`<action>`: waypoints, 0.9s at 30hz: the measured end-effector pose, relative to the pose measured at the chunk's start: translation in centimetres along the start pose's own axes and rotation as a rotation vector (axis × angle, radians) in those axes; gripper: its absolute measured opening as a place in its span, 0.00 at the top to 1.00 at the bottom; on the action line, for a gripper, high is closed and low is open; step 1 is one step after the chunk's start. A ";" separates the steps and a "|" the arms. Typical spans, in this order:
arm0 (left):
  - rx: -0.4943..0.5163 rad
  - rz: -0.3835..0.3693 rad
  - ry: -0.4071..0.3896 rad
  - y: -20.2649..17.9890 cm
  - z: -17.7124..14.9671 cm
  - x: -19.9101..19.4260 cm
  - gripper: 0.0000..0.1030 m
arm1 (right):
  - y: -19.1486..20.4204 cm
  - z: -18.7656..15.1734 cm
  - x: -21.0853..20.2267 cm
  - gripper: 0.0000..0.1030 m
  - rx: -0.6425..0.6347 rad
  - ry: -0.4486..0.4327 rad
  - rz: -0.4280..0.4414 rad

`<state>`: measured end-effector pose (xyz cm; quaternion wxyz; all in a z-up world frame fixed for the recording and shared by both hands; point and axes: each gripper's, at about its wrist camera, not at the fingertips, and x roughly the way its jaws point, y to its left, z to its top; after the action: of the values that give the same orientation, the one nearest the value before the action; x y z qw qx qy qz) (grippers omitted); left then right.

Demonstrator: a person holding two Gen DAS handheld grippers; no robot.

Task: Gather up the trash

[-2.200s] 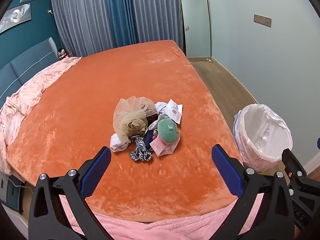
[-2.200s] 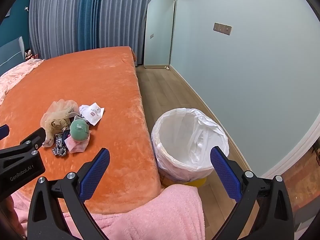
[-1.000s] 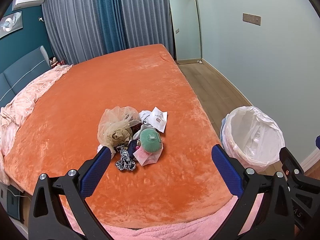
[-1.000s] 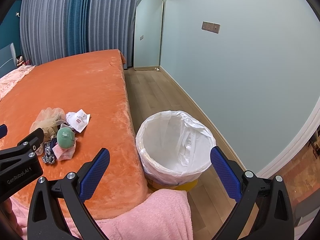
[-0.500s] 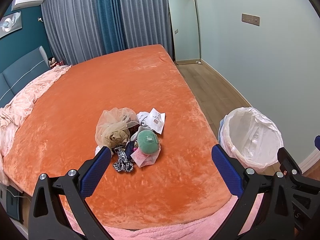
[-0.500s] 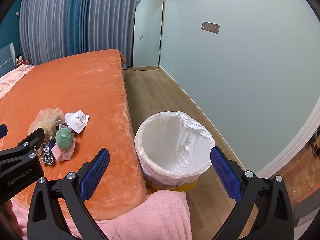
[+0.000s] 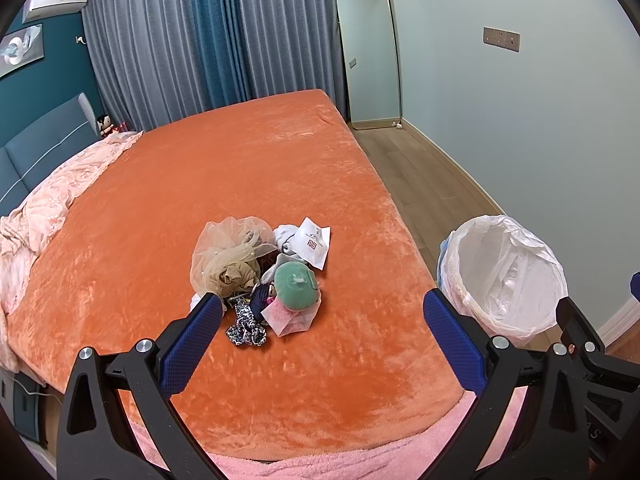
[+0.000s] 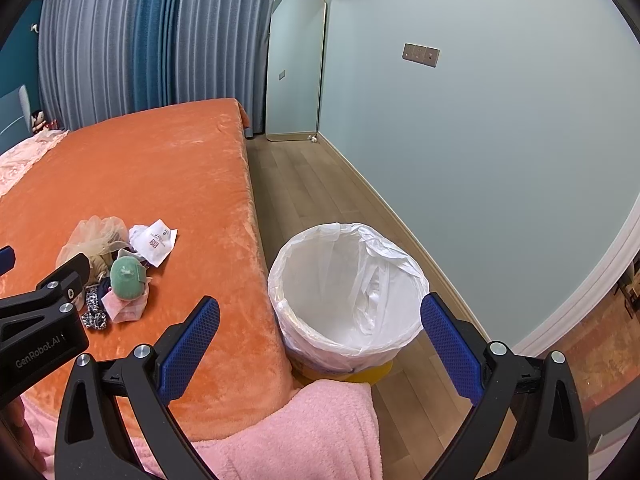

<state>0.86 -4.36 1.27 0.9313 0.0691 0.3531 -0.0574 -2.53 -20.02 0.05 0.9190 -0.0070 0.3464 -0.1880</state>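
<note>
A small heap of trash [image 7: 264,276] lies on the orange bed: a beige mesh bag [image 7: 230,254], a white printed paper [image 7: 312,242], a green round lump [image 7: 295,285], pink tissue and a leopard-print scrap [image 7: 245,326]. The same heap [image 8: 116,270] shows at left in the right wrist view. A bin lined with a white bag [image 8: 346,300] stands on the floor beside the bed, also seen as the bin [image 7: 502,272] at right. My left gripper [image 7: 320,332] is open above the bed's near edge, just short of the heap. My right gripper [image 8: 320,332] is open over the bin.
The orange bedspread [image 7: 224,168] has a pink blanket [image 8: 304,436] at its near edge and pink bedding [image 7: 44,204] at far left. A tall mirror [image 7: 368,56] leans on the far wall. Wooden floor [image 8: 316,196] runs between bed and wall.
Both views have shifted slightly: the left gripper has drifted so the heap sits a bit nearer its left finger, and the bin stays under the right gripper. Both stay open.
</note>
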 end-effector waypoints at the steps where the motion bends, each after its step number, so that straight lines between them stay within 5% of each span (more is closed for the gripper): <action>1: 0.000 0.000 -0.001 0.0 0.0 0.0 0.07 | 0.0 0.0 0.0 0.07 0.000 -0.001 0.000; 27: -0.002 0.003 -0.005 0.0 0.6 0.1 0.07 | 0.1 0.3 -0.1 0.07 0.000 0.000 0.002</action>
<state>1.31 -4.48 1.60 0.9323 0.0687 0.3506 -0.0558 -2.37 -19.88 0.29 0.9193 -0.0064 0.3463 -0.1870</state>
